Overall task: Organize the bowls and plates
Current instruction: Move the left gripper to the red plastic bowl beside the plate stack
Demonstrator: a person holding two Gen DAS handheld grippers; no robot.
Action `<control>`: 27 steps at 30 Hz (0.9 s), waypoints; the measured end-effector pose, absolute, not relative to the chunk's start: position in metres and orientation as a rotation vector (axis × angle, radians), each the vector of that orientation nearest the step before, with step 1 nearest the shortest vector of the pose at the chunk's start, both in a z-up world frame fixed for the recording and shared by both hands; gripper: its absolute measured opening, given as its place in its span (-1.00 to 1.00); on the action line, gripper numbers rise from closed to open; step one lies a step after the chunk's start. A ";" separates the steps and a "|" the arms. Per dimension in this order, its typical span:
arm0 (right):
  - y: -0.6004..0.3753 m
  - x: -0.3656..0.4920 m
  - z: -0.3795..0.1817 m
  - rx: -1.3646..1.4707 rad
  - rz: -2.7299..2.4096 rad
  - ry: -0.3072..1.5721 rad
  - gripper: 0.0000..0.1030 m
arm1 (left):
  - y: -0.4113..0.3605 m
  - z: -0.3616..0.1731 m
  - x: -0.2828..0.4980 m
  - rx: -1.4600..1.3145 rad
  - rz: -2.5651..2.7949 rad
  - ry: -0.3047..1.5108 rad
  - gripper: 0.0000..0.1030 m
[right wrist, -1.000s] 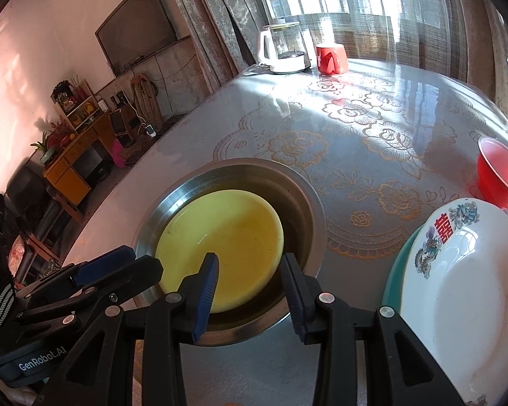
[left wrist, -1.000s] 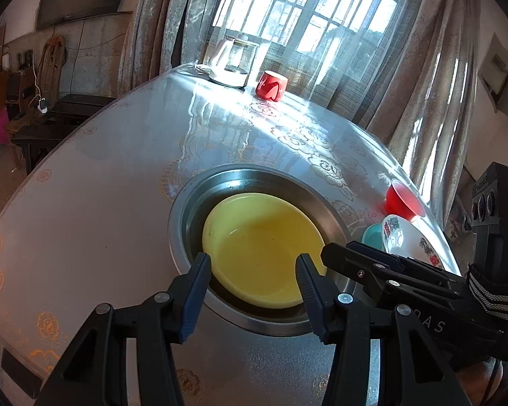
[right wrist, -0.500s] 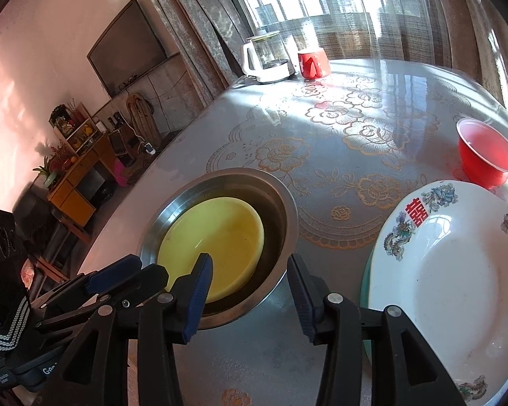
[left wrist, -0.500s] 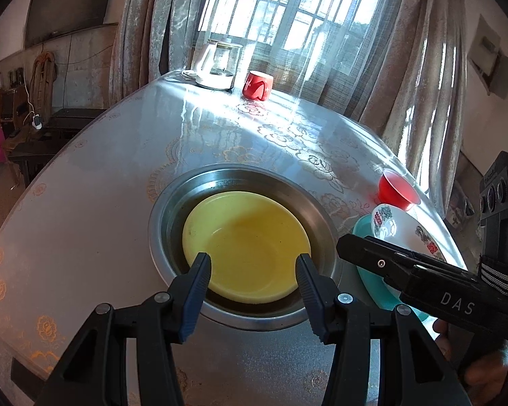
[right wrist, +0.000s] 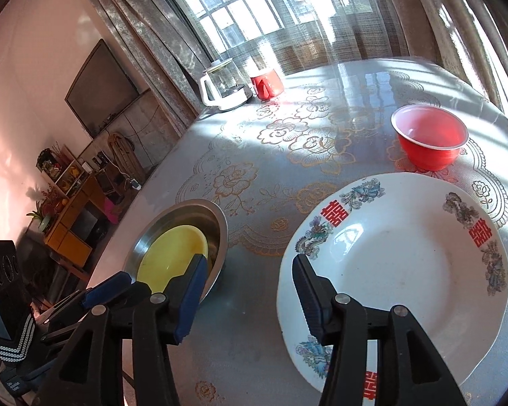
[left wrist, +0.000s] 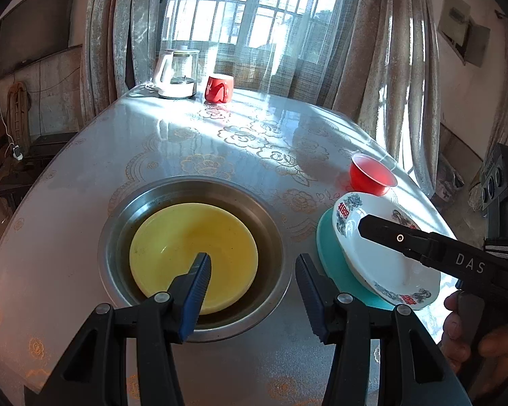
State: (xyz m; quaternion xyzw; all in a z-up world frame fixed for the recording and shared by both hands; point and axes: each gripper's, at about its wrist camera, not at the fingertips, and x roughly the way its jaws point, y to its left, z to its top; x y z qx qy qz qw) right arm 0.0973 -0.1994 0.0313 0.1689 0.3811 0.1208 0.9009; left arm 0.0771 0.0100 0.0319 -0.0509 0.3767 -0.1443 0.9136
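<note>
The yellow bowl (left wrist: pixel 193 253) sits inside the steel basin (left wrist: pixel 277 237) on the table (left wrist: pixel 67 203), and beside it the white patterned plate (right wrist: pixel 406 270) lies on a teal plate (left wrist: pixel 332 257), with a red bowl (right wrist: pixel 430 138) just behind. The left gripper (left wrist: pixel 252 284) is spread and empty above the basin; the right gripper (right wrist: pixel 247 291) has just been opening, nothing between its jaws, above the white plate's near rim

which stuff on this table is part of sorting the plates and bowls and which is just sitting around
Part of the job:
- yellow bowl inside the steel basin
- white patterned plate on a teal plate
- red bowl

Just lying about:
- glass kettle
- red mug
- television on the wall
- floral tablecloth
</note>
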 end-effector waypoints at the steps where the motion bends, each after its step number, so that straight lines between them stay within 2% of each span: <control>1: -0.205 0.096 0.032 0.360 0.239 0.784 0.03 | 0.006 0.032 0.077 -0.099 -0.305 0.777 0.02; 27: -0.340 0.061 0.012 0.582 -0.032 0.739 0.09 | -0.095 0.032 0.101 0.046 -0.495 0.840 0.02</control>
